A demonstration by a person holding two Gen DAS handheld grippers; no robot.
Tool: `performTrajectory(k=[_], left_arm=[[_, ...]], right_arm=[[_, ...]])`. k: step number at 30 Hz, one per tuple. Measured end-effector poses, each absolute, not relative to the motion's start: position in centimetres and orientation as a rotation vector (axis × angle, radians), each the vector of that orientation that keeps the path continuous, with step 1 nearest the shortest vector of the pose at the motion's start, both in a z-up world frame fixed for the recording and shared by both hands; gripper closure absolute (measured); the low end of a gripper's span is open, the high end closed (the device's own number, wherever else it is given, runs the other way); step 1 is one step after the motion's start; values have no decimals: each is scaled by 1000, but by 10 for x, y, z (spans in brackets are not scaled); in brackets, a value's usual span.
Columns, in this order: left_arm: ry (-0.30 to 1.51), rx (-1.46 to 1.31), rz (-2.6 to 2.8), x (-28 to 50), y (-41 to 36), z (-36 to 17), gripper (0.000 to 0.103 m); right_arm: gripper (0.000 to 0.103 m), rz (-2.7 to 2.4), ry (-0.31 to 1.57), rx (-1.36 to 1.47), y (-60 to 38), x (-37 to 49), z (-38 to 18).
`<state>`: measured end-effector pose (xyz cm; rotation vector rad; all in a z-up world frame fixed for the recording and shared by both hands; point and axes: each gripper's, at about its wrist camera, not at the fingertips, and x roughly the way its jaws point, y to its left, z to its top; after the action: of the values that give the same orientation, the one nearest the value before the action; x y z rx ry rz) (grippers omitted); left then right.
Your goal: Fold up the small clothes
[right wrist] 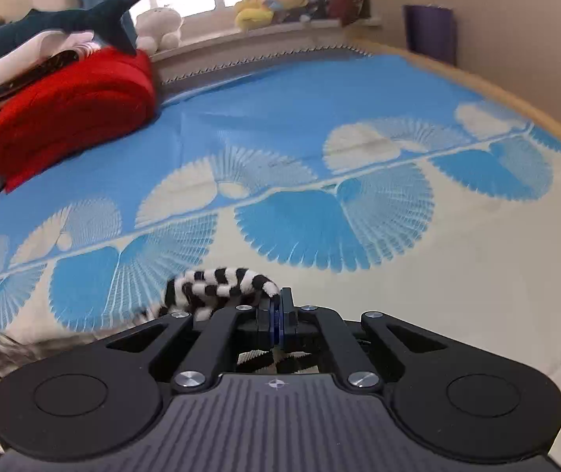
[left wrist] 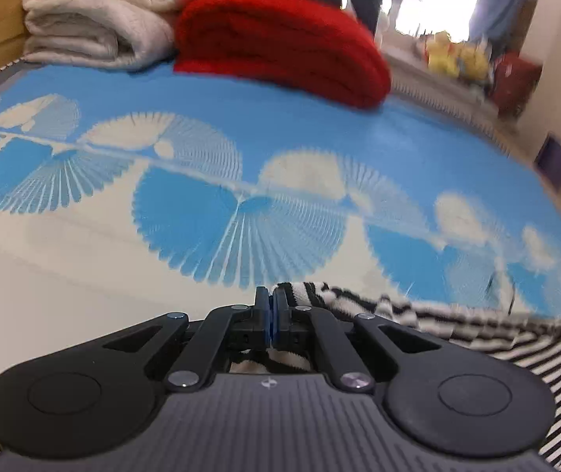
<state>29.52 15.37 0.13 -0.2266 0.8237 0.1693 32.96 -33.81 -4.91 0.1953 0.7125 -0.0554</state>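
Currently both grippers pinch the black-and-white striped garment (left wrist: 457, 322) over the blue-and-cream bed sheet (left wrist: 241, 126). Left gripper (left wrist: 271, 306): jaws pressed together on a striped edge, cloth trailing off to its right. Right gripper (right wrist: 278, 308): jaws clamped on a bunched striped corner. Red folded blanket (right wrist: 72, 110) lies at the sheet's far end, well apart from the garment

We see folded blankets (left wrist: 241, 39) at the bed's (left wrist: 83, 275) far end, the garment (left wrist: 457, 322) nearest us.
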Motion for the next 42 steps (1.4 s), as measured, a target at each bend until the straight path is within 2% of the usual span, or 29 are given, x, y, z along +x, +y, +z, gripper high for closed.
performTrajectory(k=[2,3,6,8,12,15,16,20,26,30,31,33,35,37,39,40,42], left_arm=[[946,-219,135,303,152,-13,98],[981,-216,144,303,152,-16,92],[903,-231,148,289,160,1,74],[875,-264,88,278,164,12,73],[965,-307,-125,265,152,8,73],[1035,-259,-260,259,127,-3,73],[1056,-222,-272,258,120,-10,73],[1151,-103,-219,257,103,-33,73],[1081,-287,-263,227,127,0,73],[1317,-119,-218,215,117,-36,73],[1313,-101,-231,211,116,-36,73],[1232,-152,-221,206,127,-15,70],[1142,-311,-169,197,154,8,61],[1090,-452,-117,186,180,22,56],[1088,-495,-75,179,196,22,55],[1097,-495,-54,175,200,17,50],[1175,-517,19,172,212,1,46]], right_arm=[[99,-49,822,201,-333,338,-64],[96,-49,885,199,-331,341,-72],[82,-66,869,162,-328,334,-68],[76,-49,805,120,-324,323,-55],[74,93,766,119,-318,296,-39],[73,218,824,122,-311,286,-40],[70,241,856,117,-308,285,-44],[66,206,1067,57,-305,288,-81],[65,173,967,142,-322,262,-56],[63,150,1130,-13,-319,253,-84],[63,136,1156,-37,-320,250,-89],[63,110,1088,-11,-327,244,-74],[63,79,961,52,-341,234,-45],[54,84,810,123,-357,216,-10],[49,99,709,141,-369,199,8],[48,99,672,149,-375,190,11],[48,75,660,191,-384,179,7]])
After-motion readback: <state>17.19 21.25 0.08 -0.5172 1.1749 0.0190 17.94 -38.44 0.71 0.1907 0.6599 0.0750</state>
